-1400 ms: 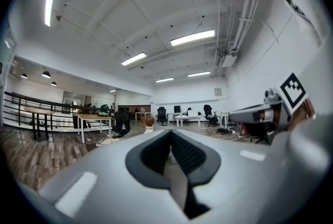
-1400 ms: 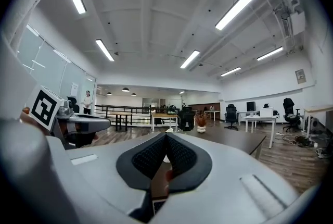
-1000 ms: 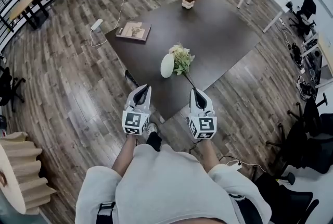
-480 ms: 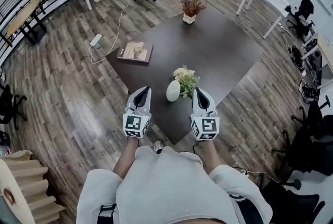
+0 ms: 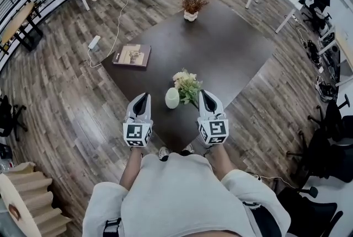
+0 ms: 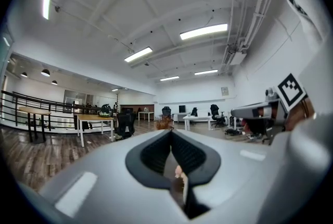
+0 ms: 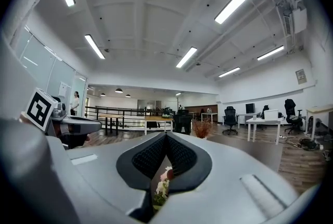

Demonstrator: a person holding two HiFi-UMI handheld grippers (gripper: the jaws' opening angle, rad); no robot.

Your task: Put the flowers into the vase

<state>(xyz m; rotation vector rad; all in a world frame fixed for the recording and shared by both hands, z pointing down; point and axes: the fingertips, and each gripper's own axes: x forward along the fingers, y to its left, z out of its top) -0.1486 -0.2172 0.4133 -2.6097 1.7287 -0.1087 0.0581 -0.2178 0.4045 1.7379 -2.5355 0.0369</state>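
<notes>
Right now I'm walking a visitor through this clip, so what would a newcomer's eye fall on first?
The white vase and the pale flowers just right of it stand out at the near edge of the dark table. Flanking them are the left gripper and the right gripper, fingers shut, holding nothing. Farther back on the table sit a book and a potted dried plant.

You have no words, numbers or brand names here that can be read. Your left gripper (image 5: 144,97) and right gripper (image 5: 203,93) each carry black-and-white square code patterns, not letters. The book (image 5: 132,55) on the table (image 5: 231,43) has a printed cover, but any title on it is too small to make out. The small plaque (image 6: 224,91) on the far wall is likewise too small to read.
</notes>
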